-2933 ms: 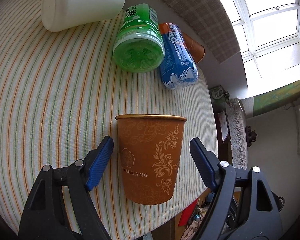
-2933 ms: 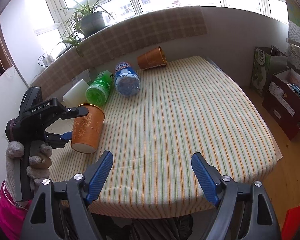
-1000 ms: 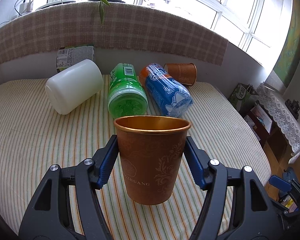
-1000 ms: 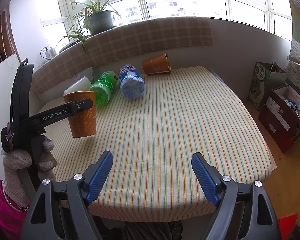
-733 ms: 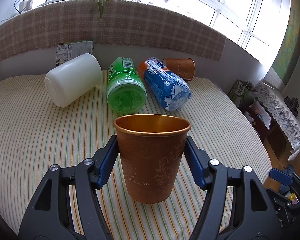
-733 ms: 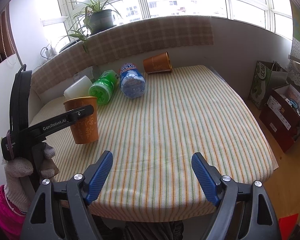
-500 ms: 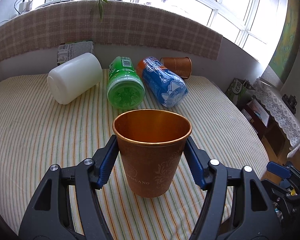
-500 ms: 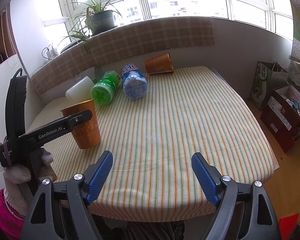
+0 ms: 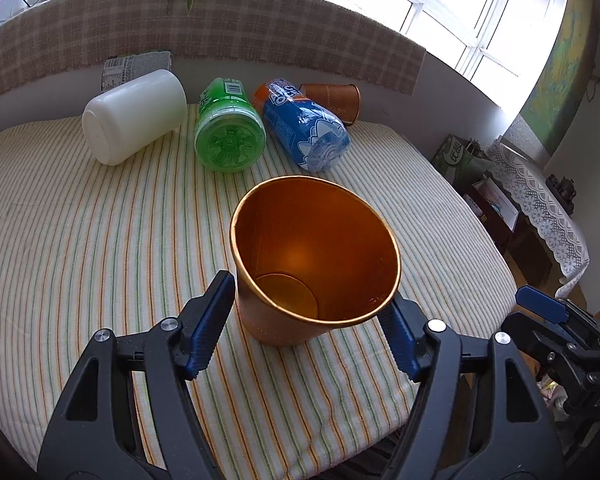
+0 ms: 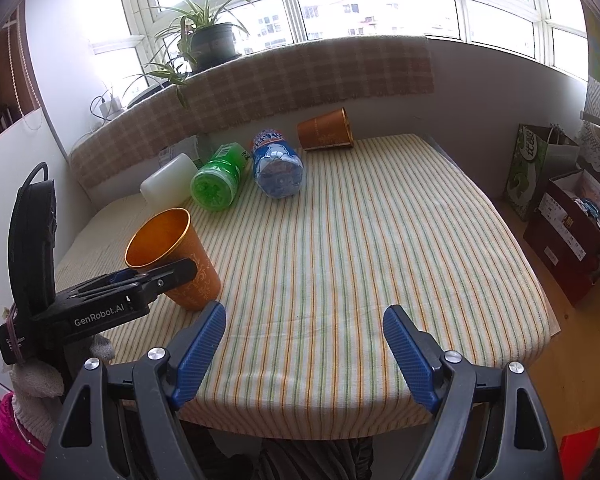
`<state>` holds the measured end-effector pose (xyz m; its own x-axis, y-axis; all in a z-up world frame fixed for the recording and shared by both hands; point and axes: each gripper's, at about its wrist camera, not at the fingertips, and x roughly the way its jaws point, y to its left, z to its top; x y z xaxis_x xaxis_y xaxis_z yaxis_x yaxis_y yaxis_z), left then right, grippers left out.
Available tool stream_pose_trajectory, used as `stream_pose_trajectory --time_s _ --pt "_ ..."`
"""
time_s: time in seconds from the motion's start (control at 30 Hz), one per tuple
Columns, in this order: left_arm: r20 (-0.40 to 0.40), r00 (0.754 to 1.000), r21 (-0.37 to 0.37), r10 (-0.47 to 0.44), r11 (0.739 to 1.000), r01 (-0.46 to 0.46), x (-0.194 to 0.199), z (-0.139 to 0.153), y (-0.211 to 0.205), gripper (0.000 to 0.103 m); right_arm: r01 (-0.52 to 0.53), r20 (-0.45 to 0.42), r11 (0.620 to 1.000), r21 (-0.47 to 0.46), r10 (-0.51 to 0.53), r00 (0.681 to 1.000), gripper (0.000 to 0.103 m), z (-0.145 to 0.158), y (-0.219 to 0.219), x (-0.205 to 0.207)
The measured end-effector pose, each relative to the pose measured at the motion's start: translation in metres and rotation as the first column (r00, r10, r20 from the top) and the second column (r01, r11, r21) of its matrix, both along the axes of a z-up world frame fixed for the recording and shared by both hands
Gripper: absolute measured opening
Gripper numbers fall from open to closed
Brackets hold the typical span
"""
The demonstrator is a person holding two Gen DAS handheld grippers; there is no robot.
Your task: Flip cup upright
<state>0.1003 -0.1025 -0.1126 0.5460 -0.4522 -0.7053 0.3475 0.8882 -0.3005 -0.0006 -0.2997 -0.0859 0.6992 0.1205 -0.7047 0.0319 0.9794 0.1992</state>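
An orange paper cup (image 9: 300, 264) with gold floral print stands mouth-up on the striped tablecloth (image 9: 100, 240), its base on the cloth; I look down into it. My left gripper (image 9: 312, 320) is shut on the cup, blue pads pressing both sides. It also shows in the right wrist view, where the cup (image 10: 172, 256) leans slightly in the left gripper (image 10: 152, 276). My right gripper (image 10: 304, 340) is open and empty over the table's near edge. A second orange cup (image 10: 326, 130) lies on its side at the back.
A white jar (image 9: 134, 116), a green bottle (image 9: 228, 136) and a blue bottle (image 9: 304, 132) lie on their sides at the back. A potted plant (image 10: 208, 44) stands on the sill. Bags and boxes (image 10: 568, 200) stand on the floor right of the table.
My left gripper closed on the cup, carried it upright and lowered it until its base met the cloth; the camera now looks down into it. The right gripper stayed open.
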Motion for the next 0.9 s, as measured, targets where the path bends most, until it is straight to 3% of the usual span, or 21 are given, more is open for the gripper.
stream_pose_trajectory --time_s 0.27,0.53,0.77,0.9 --pt "-0.021 1.000 0.008 -0.001 1.000 0.001 -0.014 -0.006 0.007 0.077 0.000 0.008 1.000 -0.001 0.000 1.000 0.083 0.003 0.001 -0.002" --pt "0.086 0.993 0.066 0.080 0.994 -0.086 -0.052 0.013 0.039 0.077 -0.008 0.044 1.000 -0.002 0.008 0.999 0.083 0.010 0.006 -0.004" --pt "0.299 0.937 0.064 0.180 0.976 -0.208 -0.087 0.059 0.057 0.079 -0.012 0.117 1.000 -0.004 0.012 0.993 0.088 0.022 0.013 -0.008" --pt "0.393 0.896 0.041 0.208 0.969 -0.244 -0.102 0.082 0.060 0.091 -0.005 0.169 1.000 -0.016 0.007 0.986 0.090 0.030 0.017 -0.012"
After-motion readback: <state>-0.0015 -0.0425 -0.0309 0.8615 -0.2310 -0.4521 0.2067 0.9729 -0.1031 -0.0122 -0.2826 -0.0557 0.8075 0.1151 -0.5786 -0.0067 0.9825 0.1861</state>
